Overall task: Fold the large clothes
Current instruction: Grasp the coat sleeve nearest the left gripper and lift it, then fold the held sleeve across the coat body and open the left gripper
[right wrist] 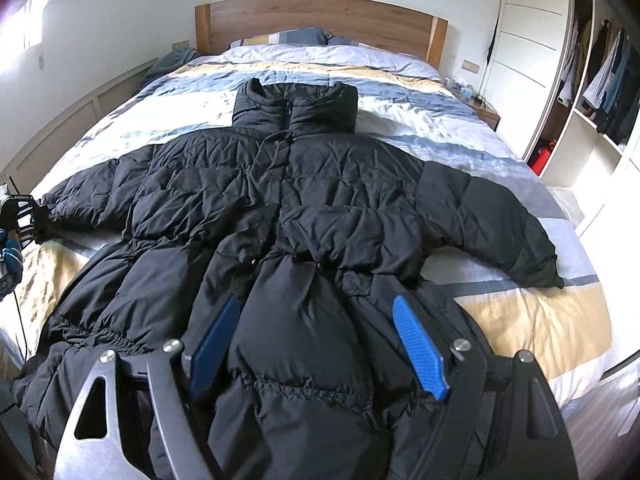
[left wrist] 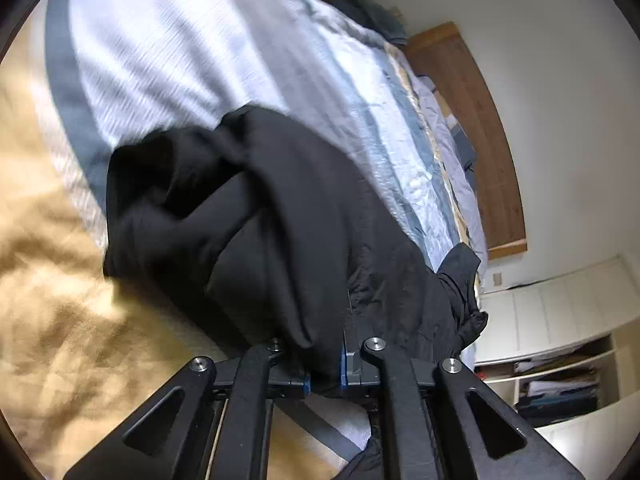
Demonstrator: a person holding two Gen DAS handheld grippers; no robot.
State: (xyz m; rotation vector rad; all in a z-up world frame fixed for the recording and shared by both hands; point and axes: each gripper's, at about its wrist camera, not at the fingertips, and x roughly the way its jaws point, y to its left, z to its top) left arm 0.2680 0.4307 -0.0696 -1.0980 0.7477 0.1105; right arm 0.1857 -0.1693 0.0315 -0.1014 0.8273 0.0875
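Observation:
A big black puffer jacket (right wrist: pixel 300 208) lies face up on the bed, zipped, collar toward the headboard, both sleeves spread out to the sides. My right gripper (right wrist: pixel 316 320) hovers open over the jacket's lower half, its blue pads (right wrist: pixel 416 344) wide apart with the padded cloth bulging between them, not pinched. At the picture's far left my left gripper (right wrist: pixel 38 216) sits at the end of the sleeve. In the left wrist view that gripper (left wrist: pixel 325 376) is shut on bunched black sleeve fabric (left wrist: pixel 280 220), which covers its fingertips.
The striped blue, white and tan duvet (right wrist: pixel 400 116) covers the bed below a wooden headboard (right wrist: pixel 320 20). A nightstand (right wrist: pixel 486 114) and an open wardrobe (right wrist: pixel 600 80) with hanging clothes stand on the right. A gloved hand (right wrist: pixel 10 260) holds the left gripper.

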